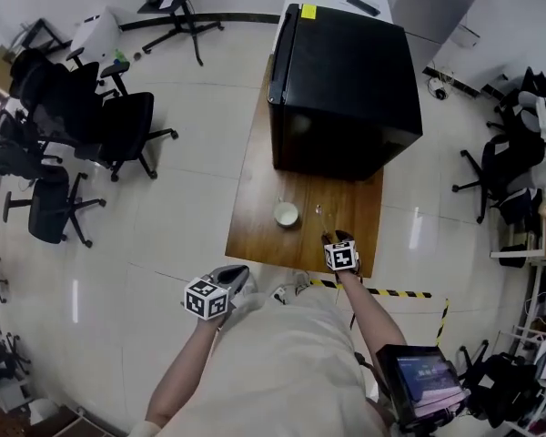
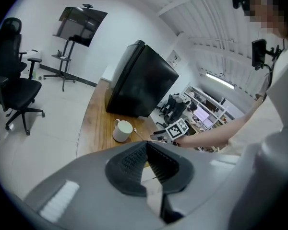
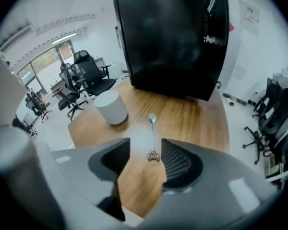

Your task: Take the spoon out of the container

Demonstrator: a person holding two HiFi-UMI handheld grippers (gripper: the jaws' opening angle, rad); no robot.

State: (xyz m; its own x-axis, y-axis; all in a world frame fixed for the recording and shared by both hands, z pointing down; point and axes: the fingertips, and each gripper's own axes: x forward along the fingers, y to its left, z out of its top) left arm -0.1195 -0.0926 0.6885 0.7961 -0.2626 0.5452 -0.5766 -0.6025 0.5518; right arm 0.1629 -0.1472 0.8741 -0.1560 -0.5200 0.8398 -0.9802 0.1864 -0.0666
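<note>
A small metal spoon (image 3: 152, 135) lies flat on the wooden table (image 3: 197, 121), bowl pointing away from me, its ornate handle end between my right gripper's (image 3: 145, 143) fingers. That gripper is open and its pads do not touch the spoon. A white mug (image 3: 110, 107) stands upright to the spoon's left. In the head view the mug (image 1: 286, 213) and spoon (image 1: 318, 210) sit near the table's front, with the right gripper (image 1: 339, 242) just behind the spoon. My left gripper (image 1: 239, 277) hangs off the table's front edge over the floor, its pads (image 2: 134, 158) meeting at the tips with nothing held.
A large black cabinet (image 1: 346, 80) fills the far half of the table (image 1: 255, 217). Black office chairs (image 1: 118, 126) stand on the floor to the left, more at the right. Yellow-black tape (image 1: 391, 291) marks the floor by the table's near corner.
</note>
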